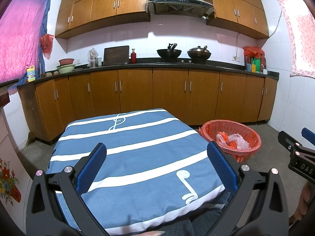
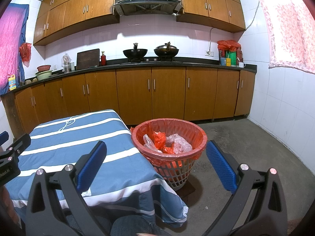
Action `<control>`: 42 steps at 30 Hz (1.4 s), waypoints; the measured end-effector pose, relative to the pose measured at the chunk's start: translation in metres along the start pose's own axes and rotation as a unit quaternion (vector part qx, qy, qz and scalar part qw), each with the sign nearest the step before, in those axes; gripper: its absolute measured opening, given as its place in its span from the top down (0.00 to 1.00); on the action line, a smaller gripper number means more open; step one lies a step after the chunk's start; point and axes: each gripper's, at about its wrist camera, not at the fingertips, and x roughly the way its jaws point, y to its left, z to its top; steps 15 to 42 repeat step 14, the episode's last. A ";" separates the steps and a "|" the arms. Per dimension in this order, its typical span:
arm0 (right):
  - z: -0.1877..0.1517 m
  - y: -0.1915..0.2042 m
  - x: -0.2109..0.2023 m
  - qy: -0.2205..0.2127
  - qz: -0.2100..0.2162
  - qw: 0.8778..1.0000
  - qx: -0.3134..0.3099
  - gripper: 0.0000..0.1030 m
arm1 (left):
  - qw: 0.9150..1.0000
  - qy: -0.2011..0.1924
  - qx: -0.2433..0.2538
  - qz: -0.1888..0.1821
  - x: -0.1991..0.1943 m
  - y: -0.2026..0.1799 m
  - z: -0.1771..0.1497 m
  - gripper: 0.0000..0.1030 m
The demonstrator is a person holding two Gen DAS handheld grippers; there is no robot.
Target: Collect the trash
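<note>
A grey lattice trash basket [image 2: 178, 174] lined with a red bag stands on the floor to the right of the table; in the left wrist view the trash basket [image 1: 254, 147] shows at right. Inside lie crumpled clear plastic [image 2: 178, 143] and red plastic scraps [image 2: 159, 139]. The table wears a blue cloth with white stripes [image 1: 137, 157], and nothing lies on it. My left gripper [image 1: 155, 167] hovers open over the cloth with nothing between its blue pads. My right gripper [image 2: 156, 163] is open too, above the table's right edge in front of the basket, holding nothing.
Wooden kitchen cabinets [image 1: 169, 96] run along the back wall under a dark counter with two woks [image 2: 150, 52], a cutting board and bottles. Bare concrete floor [image 2: 246, 147] stretches right of the basket. A tiled wall [image 2: 285, 108] closes the right side.
</note>
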 end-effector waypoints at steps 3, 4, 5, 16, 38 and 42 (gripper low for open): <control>0.000 0.000 0.000 0.000 0.000 1.000 0.000 0.04 | 1.000 0.001 0.001 0.001 0.001 0.001 -0.004 0.02; 0.000 0.000 0.000 0.000 0.000 1.000 0.000 0.04 | 1.000 0.000 0.002 0.001 0.001 0.001 -0.005 0.02; 0.000 0.000 0.000 0.000 0.000 1.000 0.000 0.04 | 1.000 0.000 0.003 0.001 0.001 0.002 -0.006 0.02; 0.000 0.000 0.000 0.000 0.000 1.000 0.001 0.04 | 1.000 0.003 0.004 0.001 0.002 0.004 -0.007 0.02; 0.000 0.000 0.000 0.000 0.000 1.000 0.001 0.04 | 1.000 0.003 0.004 0.001 0.002 0.004 -0.007 0.02; 0.000 0.000 0.000 0.000 0.000 1.000 0.001 0.04 | 1.000 0.003 0.004 0.001 0.002 0.004 -0.007 0.02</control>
